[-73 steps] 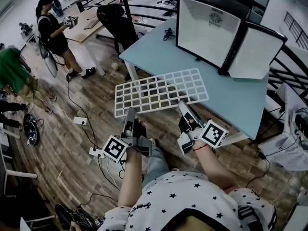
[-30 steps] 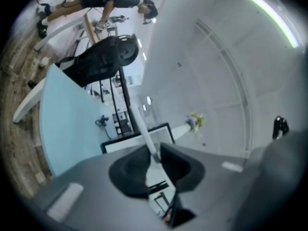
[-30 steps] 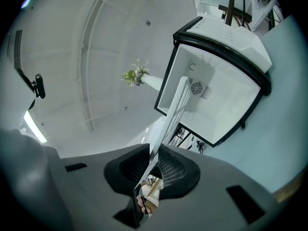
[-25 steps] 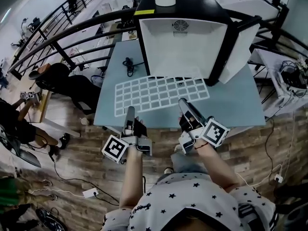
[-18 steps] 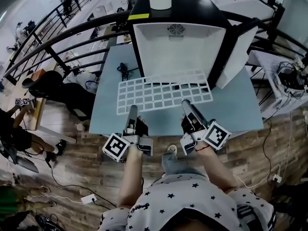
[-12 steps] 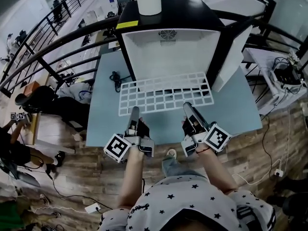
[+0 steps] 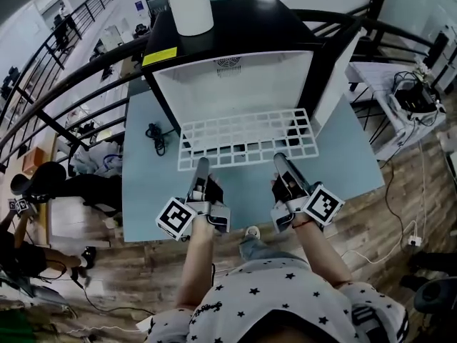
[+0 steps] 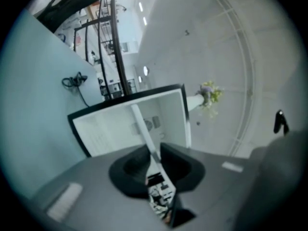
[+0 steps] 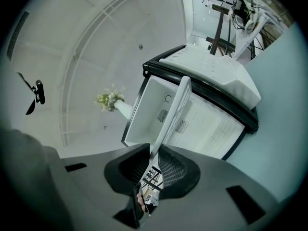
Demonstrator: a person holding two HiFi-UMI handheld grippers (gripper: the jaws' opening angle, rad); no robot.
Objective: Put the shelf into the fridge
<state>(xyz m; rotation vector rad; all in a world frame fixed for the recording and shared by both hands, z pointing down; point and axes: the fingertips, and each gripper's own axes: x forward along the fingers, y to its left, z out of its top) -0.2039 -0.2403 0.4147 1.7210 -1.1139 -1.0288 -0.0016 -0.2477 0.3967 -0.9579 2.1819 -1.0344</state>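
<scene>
The white grid shelf (image 7: 246, 138) hangs level over the light-blue table (image 7: 143, 184), its far edge at the mouth of the open black fridge (image 7: 235, 84) with a white inside. My left gripper (image 7: 202, 166) is shut on the shelf's near edge at the left, and my right gripper (image 7: 280, 161) on the same edge at the right. In the left gripper view the shelf (image 8: 143, 128) runs edge-on from the closed jaws (image 8: 153, 160) toward the fridge (image 8: 108, 131). The right gripper view shows the same: shelf (image 9: 174, 112), gripper (image 9: 155, 160), fridge (image 9: 202, 117).
The fridge door (image 7: 334, 66) stands open at the right. A white vase (image 7: 189, 2) stands on top of the fridge; its flowers (image 9: 109, 99) show in the right gripper view. A black cable (image 7: 153, 134) lies on the table left of the fridge. Black railings run behind.
Both grippers have carried the shelf round from the table's side to the front of the fridge. Its far edge has come up to the fridge opening.
</scene>
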